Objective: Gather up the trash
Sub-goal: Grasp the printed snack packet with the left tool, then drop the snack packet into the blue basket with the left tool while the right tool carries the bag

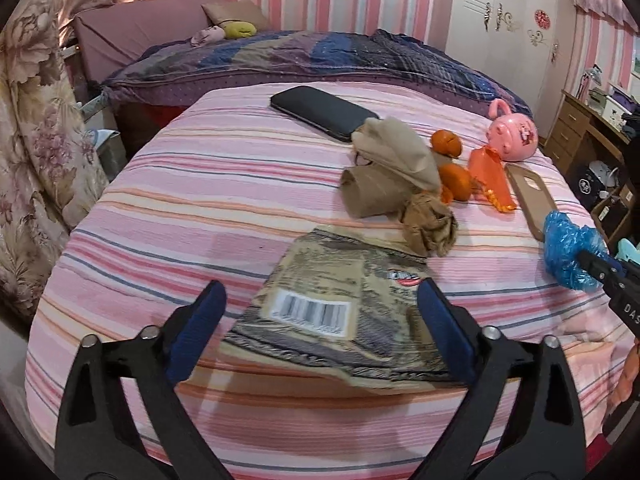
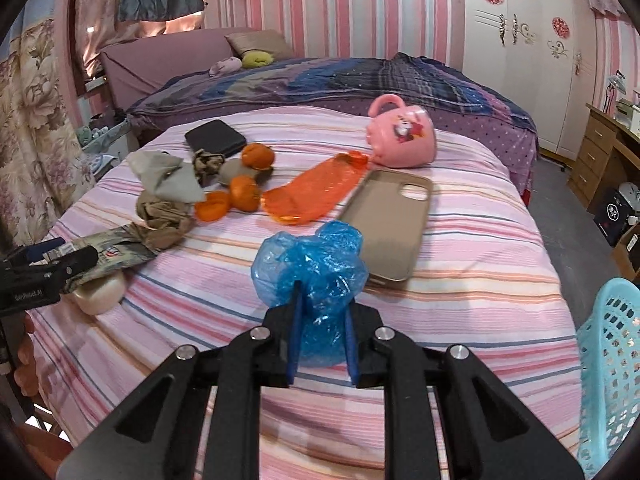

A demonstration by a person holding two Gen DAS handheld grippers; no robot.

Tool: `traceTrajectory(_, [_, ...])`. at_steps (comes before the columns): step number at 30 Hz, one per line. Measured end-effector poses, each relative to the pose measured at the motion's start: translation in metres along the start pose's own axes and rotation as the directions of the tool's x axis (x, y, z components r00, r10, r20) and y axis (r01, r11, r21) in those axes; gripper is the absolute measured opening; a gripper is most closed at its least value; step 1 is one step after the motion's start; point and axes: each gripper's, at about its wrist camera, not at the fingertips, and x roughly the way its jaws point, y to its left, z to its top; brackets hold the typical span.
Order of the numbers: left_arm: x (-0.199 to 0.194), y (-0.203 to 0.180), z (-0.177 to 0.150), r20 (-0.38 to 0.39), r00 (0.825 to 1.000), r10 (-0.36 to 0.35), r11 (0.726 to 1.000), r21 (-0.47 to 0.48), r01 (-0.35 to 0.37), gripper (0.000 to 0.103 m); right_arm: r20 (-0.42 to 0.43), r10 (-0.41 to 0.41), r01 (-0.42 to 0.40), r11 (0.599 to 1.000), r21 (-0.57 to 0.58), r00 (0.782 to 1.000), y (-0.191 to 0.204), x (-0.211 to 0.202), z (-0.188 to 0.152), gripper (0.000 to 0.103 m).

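Note:
My right gripper [image 2: 322, 304] is shut on a crumpled blue plastic bag [image 2: 312, 260], held just above the striped bed; the left wrist view shows the bag [image 1: 568, 248] at the right edge. My left gripper [image 1: 324, 316] is open, its blue pads either side of a flat printed wrapper [image 1: 344, 292] with a barcode that lies near the bed's front edge. Behind the wrapper lie crumpled brown paper [image 1: 428, 224], tan paper scraps [image 1: 384, 168], orange peels [image 1: 454, 180] and an orange plastic bag [image 2: 316, 192].
A turquoise perforated basket [image 2: 612, 364] stands at the bed's right side. On the bed [image 2: 460, 304] also lie a tan phone case [image 2: 388, 220], a tipped pink mug [image 2: 404, 140] and a black phone [image 1: 320, 112]. A folded quilt [image 1: 320, 56] lies behind.

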Motion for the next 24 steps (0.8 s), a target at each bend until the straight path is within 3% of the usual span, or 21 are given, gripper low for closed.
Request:
traceTrajectory(2, [-0.001,0.000,0.001,-0.010,0.999,-0.040,0.999,-0.014,0.040,0.068,0.001,-0.004,0.004,1.000,-0.003,1.000,-0.005,0.000,0.000,0.018])
traceTrajectory(6, [0.005,-0.002,0.001,-0.045,0.996,-0.075,0.997,-0.040,0.073,0.058,0.004,-0.013,0.013,1.000,0.000,1.000,-0.016,0.000,0.000,0.018])
traceTrajectory(8, [0.003,-0.005,0.003,-0.038,0.996,-0.078,0.996,-0.035,0.077,0.044,0.007,-0.014,0.014,1.000,0.004,1.000,-0.023,-0.002,0.000,0.018])
traceTrajectory(11, [-0.004,-0.010,0.004,-0.021,0.996,-0.086,0.996,-0.024,0.086,0.033,0.021,-0.025,0.024,1.000,0.010,0.999,-0.033,-0.007,0.000,0.018])
traceTrajectory(19, [-0.031,-0.029,0.006,0.054,0.995,-0.078,0.996,0.045,0.076,0.017,0.039,-0.071,0.069,0.997,0.047,0.997,-0.077,-0.022,-0.006,0.018])
traceTrajectory(24, [-0.044,-0.044,0.012,0.095,0.994,-0.060,0.998,0.043,0.056,0.017,0.057,-0.106,0.101,0.991,0.089,0.993,-0.109,-0.035,-0.010,0.018])
